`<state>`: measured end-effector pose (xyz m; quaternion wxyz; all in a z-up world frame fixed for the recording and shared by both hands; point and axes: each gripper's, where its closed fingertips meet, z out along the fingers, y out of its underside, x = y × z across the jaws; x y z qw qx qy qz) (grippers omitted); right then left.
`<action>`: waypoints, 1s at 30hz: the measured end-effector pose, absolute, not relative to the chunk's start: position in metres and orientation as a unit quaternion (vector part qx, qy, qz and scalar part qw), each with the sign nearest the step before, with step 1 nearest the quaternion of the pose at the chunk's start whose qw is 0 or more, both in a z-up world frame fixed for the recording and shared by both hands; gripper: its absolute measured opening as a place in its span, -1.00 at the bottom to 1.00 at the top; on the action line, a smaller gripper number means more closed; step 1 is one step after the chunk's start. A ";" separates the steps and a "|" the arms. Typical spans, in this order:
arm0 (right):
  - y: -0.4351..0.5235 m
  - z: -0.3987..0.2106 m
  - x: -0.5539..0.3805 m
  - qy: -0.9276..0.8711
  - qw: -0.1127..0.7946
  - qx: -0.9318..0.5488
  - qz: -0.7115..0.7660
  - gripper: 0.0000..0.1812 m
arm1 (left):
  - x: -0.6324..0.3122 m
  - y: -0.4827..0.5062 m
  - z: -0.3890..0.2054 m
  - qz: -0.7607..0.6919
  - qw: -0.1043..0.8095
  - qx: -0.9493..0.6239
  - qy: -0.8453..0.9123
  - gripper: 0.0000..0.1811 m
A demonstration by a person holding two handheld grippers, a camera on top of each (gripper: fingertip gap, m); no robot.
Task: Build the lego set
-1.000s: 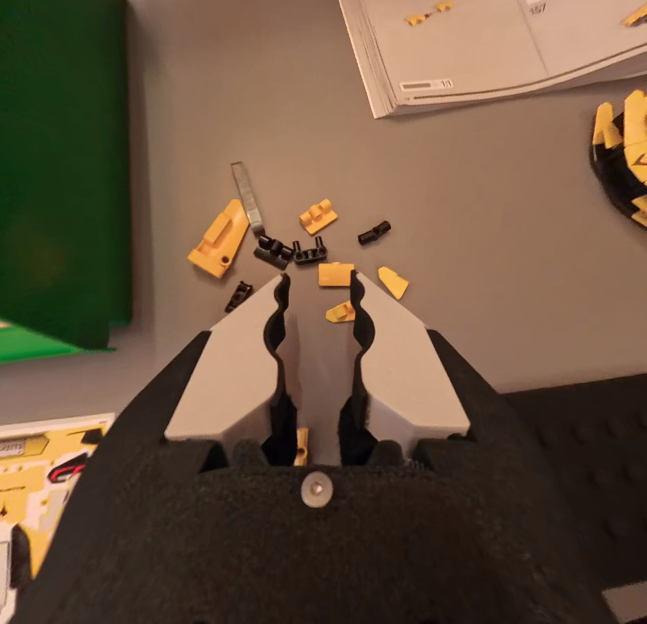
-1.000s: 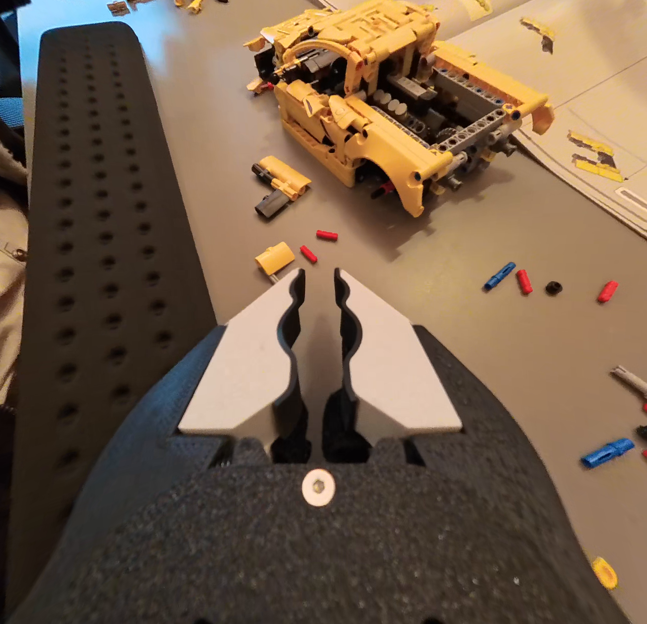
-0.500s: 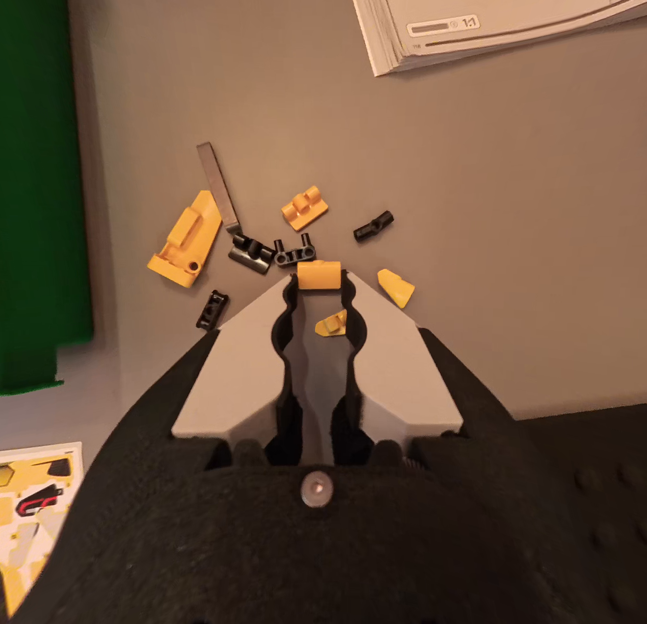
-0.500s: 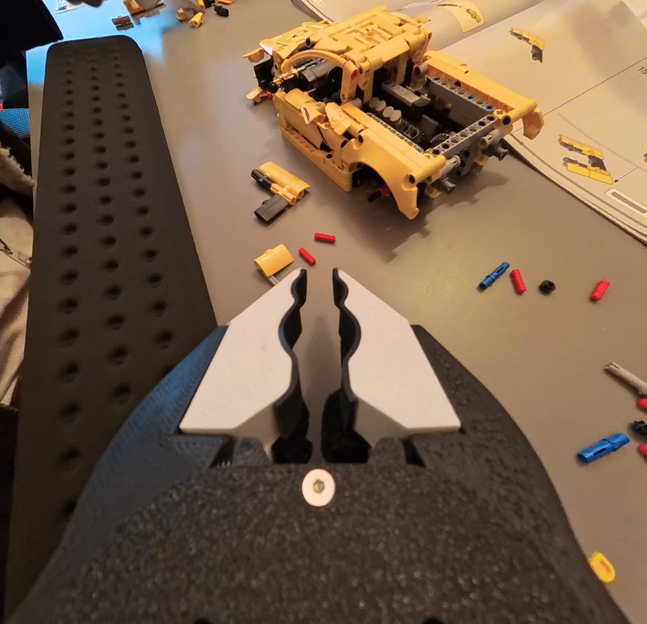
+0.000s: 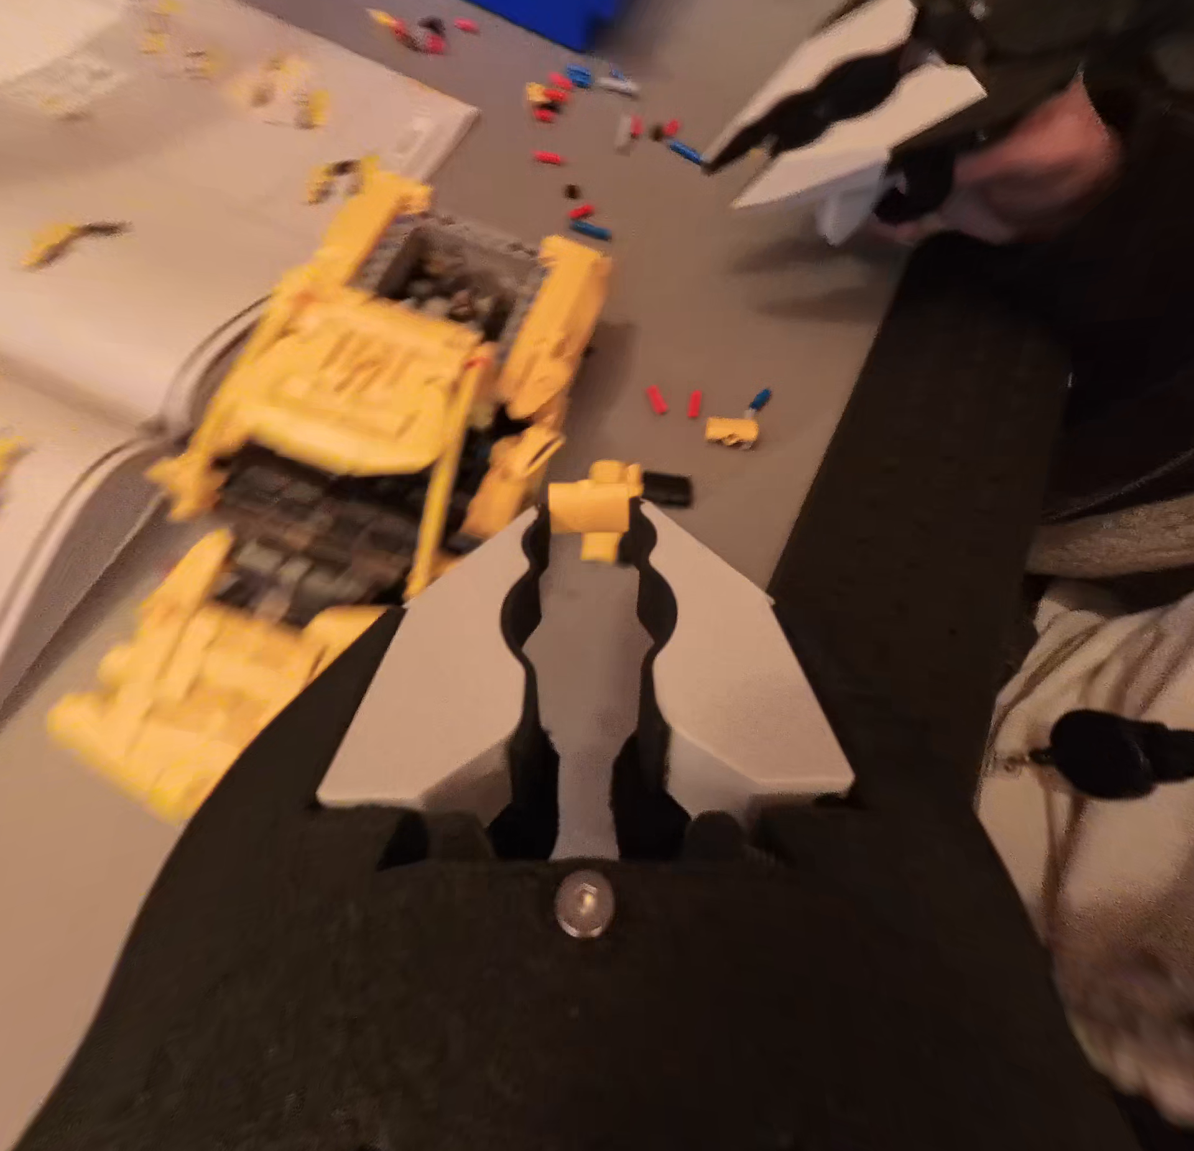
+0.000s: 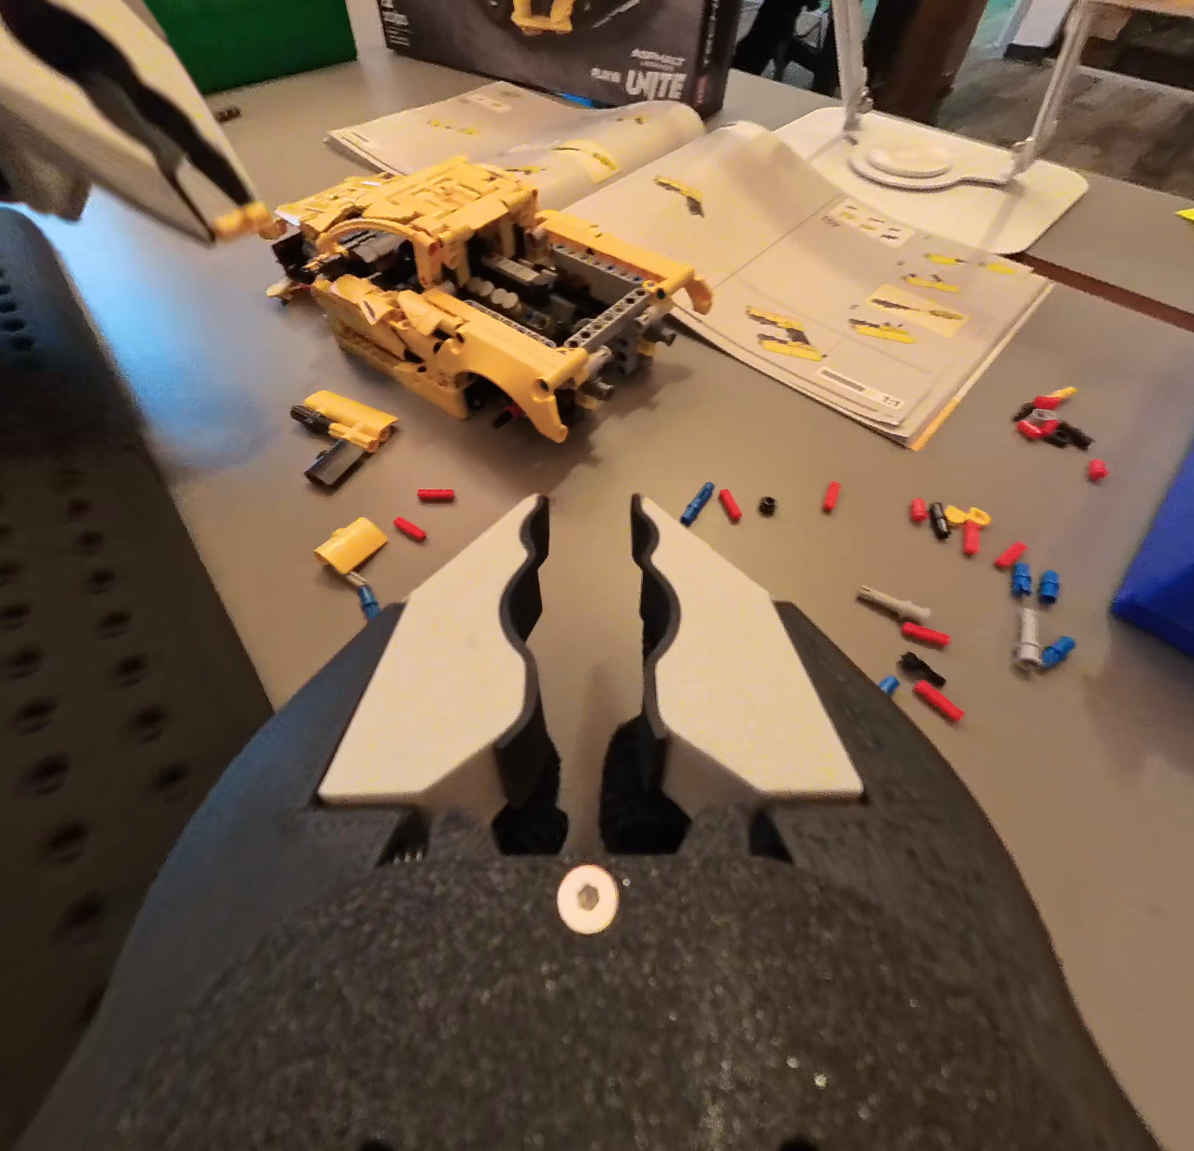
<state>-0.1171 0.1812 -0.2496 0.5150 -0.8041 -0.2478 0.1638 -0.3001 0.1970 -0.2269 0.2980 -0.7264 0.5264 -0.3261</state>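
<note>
My left gripper [image 5: 589, 513] is shut on a small yellow lego piece [image 5: 586, 506] held at its fingertips, above the table beside the half-built yellow lego car [image 5: 336, 435]. In the right wrist view the left gripper [image 6: 242, 219] shows at the top left with the yellow piece [image 6: 242, 219] near the car's [image 6: 478, 293] front end. My right gripper [image 6: 589, 506] is open and empty, low over the grey table in front of the car; it also shows in the left wrist view [image 5: 743, 157], held by a hand.
An open instruction booklet [image 6: 807, 267] lies behind the car. A small yellow and black sub-assembly [image 6: 342, 435], a yellow curved piece [image 6: 352, 542] and several red, blue and black pins [image 6: 969, 538] lie scattered. A black perforated pad [image 6: 77, 603] lies left, a blue box [image 6: 1163, 577] right, the set's box [image 6: 555, 28] behind. The tips of one gripper are about 20 centimeters away from the tips of the other.
My left gripper closed on the yellow piece among the loose parts, lifted it and swung over to the car. My right gripper pulled back and opened a little wider.
</note>
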 end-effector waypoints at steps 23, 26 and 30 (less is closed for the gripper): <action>0.177 -0.253 -0.116 -0.236 0.505 -0.809 0.185 -0.72 | -0.159 0.146 -0.300 -0.276 0.196 -0.681 0.649 -0.69; 0.177 -0.256 -0.115 -0.237 0.501 -0.812 0.181 -0.72 | -0.166 0.149 -0.286 -0.312 0.208 -0.690 0.618 -0.66; 0.179 -0.257 -0.113 -0.236 0.500 -0.815 0.176 -0.72 | -0.217 0.177 -0.226 -0.375 0.313 -0.696 0.526 -0.66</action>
